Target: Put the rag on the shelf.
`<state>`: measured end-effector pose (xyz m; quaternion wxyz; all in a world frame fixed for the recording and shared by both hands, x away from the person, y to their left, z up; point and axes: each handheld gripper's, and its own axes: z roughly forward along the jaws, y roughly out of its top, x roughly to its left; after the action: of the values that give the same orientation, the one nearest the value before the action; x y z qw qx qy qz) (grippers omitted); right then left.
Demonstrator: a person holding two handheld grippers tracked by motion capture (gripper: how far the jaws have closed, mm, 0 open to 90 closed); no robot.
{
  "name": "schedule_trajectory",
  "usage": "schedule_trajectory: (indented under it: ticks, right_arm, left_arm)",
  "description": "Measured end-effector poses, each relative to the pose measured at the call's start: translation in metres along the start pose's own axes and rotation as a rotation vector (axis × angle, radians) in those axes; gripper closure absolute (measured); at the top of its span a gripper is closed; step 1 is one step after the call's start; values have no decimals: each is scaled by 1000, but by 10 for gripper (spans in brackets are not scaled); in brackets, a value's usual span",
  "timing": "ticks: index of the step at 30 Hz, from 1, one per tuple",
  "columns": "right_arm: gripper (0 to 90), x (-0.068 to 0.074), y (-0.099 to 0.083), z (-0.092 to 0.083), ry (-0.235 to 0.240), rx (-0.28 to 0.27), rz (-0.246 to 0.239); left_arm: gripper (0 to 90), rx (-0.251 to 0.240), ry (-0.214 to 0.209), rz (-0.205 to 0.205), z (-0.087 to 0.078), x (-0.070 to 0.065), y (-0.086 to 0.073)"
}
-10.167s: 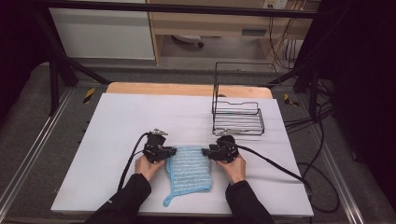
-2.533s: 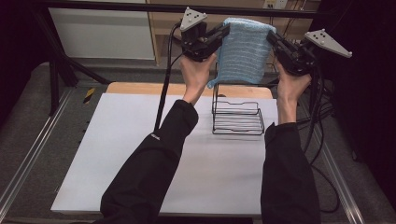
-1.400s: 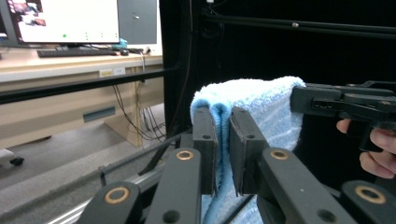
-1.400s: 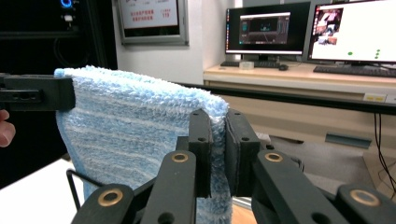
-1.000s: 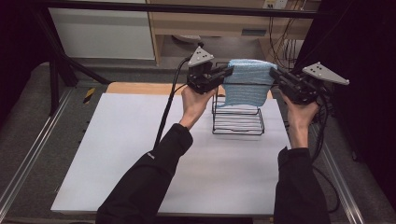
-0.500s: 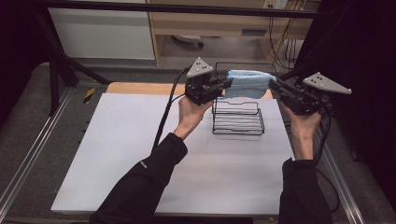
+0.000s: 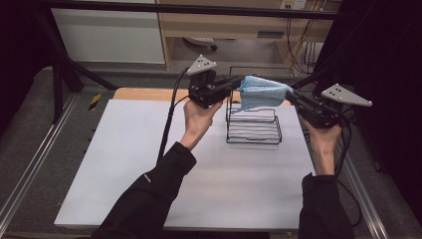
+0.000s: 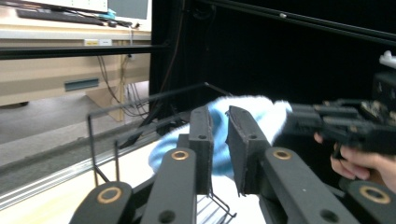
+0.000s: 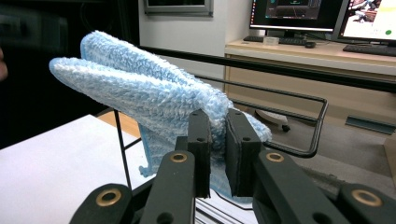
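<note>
Draping the blue towel (image 7: 260,92) over the wire rack (image 7: 253,124)

Held taut above the rack's top bar, jaws of left gripper (image 7: 235,85) and right gripper (image 7: 293,95) clamped on opposite edges; lower evenly (both sides together), then let go.

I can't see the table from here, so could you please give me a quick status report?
Left gripper and right gripper both shut on blue towel. Towel held stretched above wire rack. Nothing in the way.
</note>
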<state>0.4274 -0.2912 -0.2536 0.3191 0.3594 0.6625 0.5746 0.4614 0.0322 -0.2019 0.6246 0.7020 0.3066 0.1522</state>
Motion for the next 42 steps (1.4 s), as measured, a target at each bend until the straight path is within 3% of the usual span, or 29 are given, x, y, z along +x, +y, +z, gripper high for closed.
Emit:
schedule_trajectory:
  ticks: [2, 7, 11, 14, 18, 24, 29, 36, 38, 42]
  right_arm:
    - [817, 0, -1, 0, 2, -1, -4]
    - [815, 1, -4, 0, 2, 0, -13]
    - [812, 1, -5, -1, 1, 1, -22]
    - [807, 1, -6, -1, 2, 5, -29]
    - [792, 0, -7, -2, 10, 14, -18]
    - [711, 2, -7, -5, 14, 37, -9]
    - [629, 4, -2, -11, 15, 40, -8]
    - [555, 7, 9, -19, 29, 10, 6]
    - [560, 7, 12, -21, 30, 1, 9]
    - [713, 10, 14, -19, 46, 22, 13]
  left_arm:
    - [843, 12, -2, -2, 2, 0, 8]
    - [883, 95, 28, 55, 19, -5, 19]
    - [893, 155, 30, 84, 32, -9, 17]
    - [894, 189, 5, 107, 35, -11, 11]
    - [895, 210, -26, 113, 35, -12, 0]
    - [895, 236, -28, 140, 35, -13, -11]
    - [895, 247, -30, 138, 36, -11, -17]
    - [895, 263, -33, 142, 37, -9, -24]
    - [895, 268, -30, 147, 37, -9, -27]
    - [895, 274, -36, 147, 37, -9, -34]
